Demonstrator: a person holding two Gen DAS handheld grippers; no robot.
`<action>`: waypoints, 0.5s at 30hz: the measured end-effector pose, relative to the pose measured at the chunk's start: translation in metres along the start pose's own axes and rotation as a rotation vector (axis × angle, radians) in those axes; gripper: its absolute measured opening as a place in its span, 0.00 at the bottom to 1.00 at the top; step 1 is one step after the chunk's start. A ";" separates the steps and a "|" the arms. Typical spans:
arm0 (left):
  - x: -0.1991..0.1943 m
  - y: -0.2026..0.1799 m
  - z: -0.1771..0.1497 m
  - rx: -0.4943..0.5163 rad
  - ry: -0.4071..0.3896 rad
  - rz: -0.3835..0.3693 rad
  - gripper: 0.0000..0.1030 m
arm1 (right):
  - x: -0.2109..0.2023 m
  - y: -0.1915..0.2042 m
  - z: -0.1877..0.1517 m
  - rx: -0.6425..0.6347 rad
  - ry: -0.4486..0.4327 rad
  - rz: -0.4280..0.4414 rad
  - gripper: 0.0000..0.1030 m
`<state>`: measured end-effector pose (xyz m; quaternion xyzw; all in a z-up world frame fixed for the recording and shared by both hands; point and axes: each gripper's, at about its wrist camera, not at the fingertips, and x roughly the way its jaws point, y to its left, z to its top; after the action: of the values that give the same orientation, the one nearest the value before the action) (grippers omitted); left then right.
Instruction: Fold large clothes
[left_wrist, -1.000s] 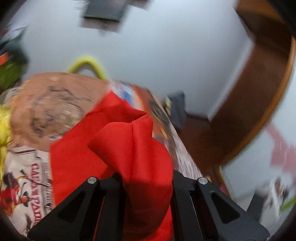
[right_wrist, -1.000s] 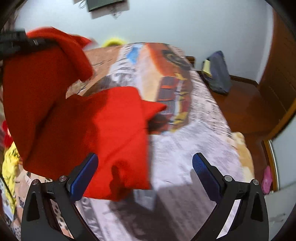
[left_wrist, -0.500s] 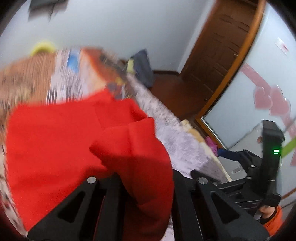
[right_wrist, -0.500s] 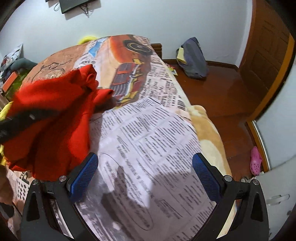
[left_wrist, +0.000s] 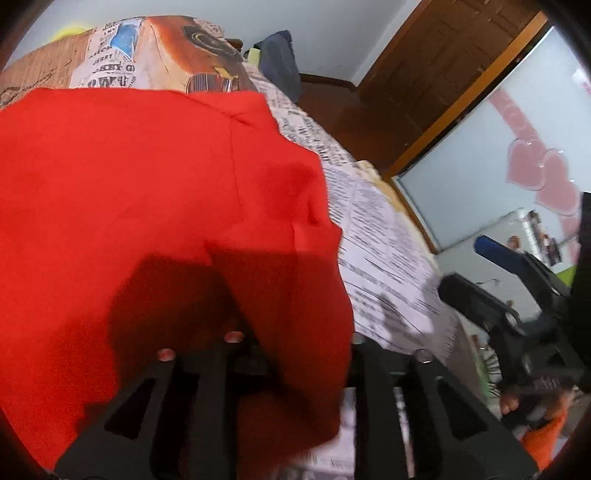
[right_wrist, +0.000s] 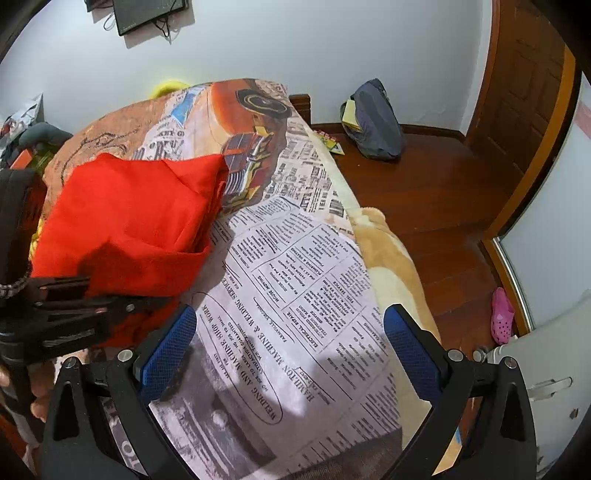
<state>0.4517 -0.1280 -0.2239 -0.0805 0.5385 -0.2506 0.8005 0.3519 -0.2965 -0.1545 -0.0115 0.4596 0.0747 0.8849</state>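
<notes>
Since a second ago, the red garment (left_wrist: 140, 192) has come down from hanging bunched in the air and now lies spread on the bed (right_wrist: 295, 295), and my left hand-held gripper (left_wrist: 291, 354), which was clamped on a thick fold of it, is opening its jaws. A soft lobe of the cloth still sits between the black fingers (left_wrist: 199, 387), draped over them rather than pinched, as far as I can tell.

In the left wrist view the garment fills everything from 8 to 1 o'clock: matte, woven red fabric with a straight seam running down its middle and a rounded, slightly puckered edge at 3 o'clock. In the right wrist view it reads as a rough folded block at 10 o'clock, with a crisp top edge and stacked layers showing along its right side.

My right hand-held gripper (right_wrist: 291, 354) stands wide open with nothing between its blue, dimpled pads (right_wrist: 168, 354), hovering over bare bedding just right of the garment. That bedding is a smooth sheet printed like old newspaper columns, with an orange vintage car at 12 o'clock. A fuzzy tan blanket (right_wrist: 391, 251) peeks out along the bed's right edge at 3 o'clock, above glossy dark wooden floor (right_wrist: 436, 192).
</notes>
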 end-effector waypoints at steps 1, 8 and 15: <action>-0.011 -0.001 -0.003 0.012 -0.008 0.001 0.48 | -0.005 0.000 0.002 0.000 -0.009 0.004 0.98; -0.102 0.006 -0.030 0.111 -0.190 0.113 0.78 | -0.027 0.023 0.014 -0.008 -0.071 0.108 0.98; -0.110 0.071 -0.052 0.069 -0.163 0.371 0.85 | -0.004 0.073 0.017 -0.085 -0.040 0.192 0.98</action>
<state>0.3944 -0.0058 -0.1835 0.0274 0.4686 -0.1098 0.8761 0.3530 -0.2229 -0.1379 -0.0033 0.4374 0.1788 0.8813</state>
